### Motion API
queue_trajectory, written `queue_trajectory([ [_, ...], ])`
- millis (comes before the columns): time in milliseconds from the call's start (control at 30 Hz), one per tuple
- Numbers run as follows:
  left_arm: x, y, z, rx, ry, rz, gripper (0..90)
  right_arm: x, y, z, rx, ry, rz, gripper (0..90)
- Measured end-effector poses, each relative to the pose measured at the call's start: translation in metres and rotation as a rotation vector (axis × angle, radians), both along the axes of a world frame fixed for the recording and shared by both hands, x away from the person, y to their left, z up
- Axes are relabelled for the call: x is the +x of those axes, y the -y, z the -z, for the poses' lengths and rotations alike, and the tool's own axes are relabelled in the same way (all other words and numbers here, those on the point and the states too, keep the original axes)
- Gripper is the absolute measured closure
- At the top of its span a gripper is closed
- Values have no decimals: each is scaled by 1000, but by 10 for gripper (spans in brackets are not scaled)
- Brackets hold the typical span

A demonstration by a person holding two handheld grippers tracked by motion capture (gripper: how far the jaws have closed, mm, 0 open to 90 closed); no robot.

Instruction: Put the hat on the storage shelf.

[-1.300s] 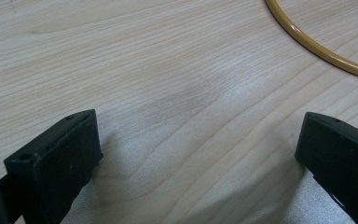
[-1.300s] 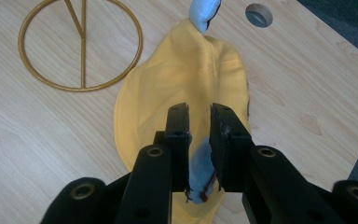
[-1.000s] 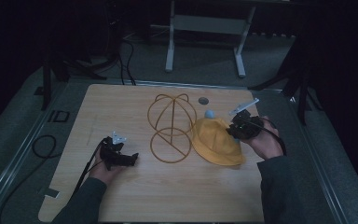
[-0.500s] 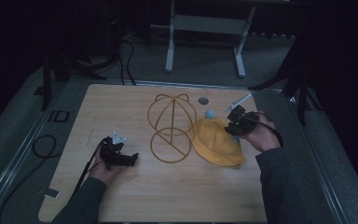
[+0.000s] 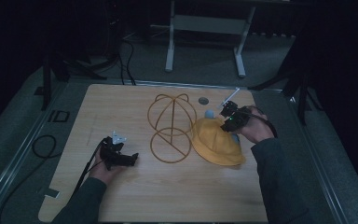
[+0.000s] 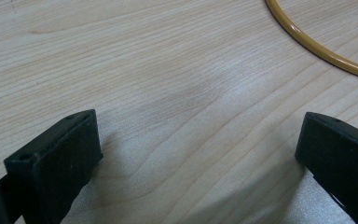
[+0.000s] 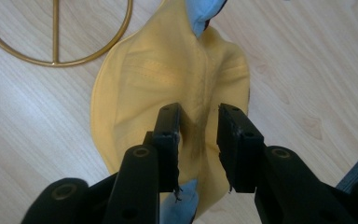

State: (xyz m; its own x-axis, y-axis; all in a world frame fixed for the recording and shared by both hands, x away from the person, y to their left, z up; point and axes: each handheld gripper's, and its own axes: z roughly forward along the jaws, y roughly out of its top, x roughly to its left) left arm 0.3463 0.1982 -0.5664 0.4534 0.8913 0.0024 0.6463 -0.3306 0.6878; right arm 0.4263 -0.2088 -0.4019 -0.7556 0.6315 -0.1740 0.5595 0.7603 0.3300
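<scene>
A yellow hat point(image 5: 216, 142) with a blue lining patch point(image 5: 209, 113) lies crumpled on the wooden table point(image 5: 121, 107), right of a gold wire hat stand point(image 5: 171, 126). My right gripper point(image 5: 228, 119) hovers over the hat's far edge. In the right gripper view its jaws point(image 7: 199, 119) have just been opening and stand apart around a raised fold of the yellow hat point(image 7: 168, 70), with the pads not pressing it. My left gripper point(image 5: 133, 158) rests low at the front left, open wide point(image 6: 200, 135) over bare wood, with the stand's ring point(image 6: 317, 46) beyond it.
A small grey disc point(image 5: 203, 100) lies near the table's far edge behind the stand. The stand's base ring point(image 7: 56, 42) lies beside the hat. A cable point(image 5: 42, 144) loops on the floor left of the table; a metal frame point(image 5: 205, 23) stands behind it.
The right hand has shifted a little farther away across the hat. The left hand and the stand have not moved.
</scene>
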Motion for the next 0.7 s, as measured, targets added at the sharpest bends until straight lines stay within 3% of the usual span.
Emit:
queue_trajectory([
  [400, 0, 0, 0, 1, -1, 1, 1, 24, -16, 11, -55, -108, -6, 652],
  [567, 0, 0, 0, 2, -1, 2, 1, 31, -20, 16, -86, -137, -8, 819],
  [700, 0, 0, 0, 1, 0, 0, 1, 31, -21, 15, -96, -142, -30, 837],
])
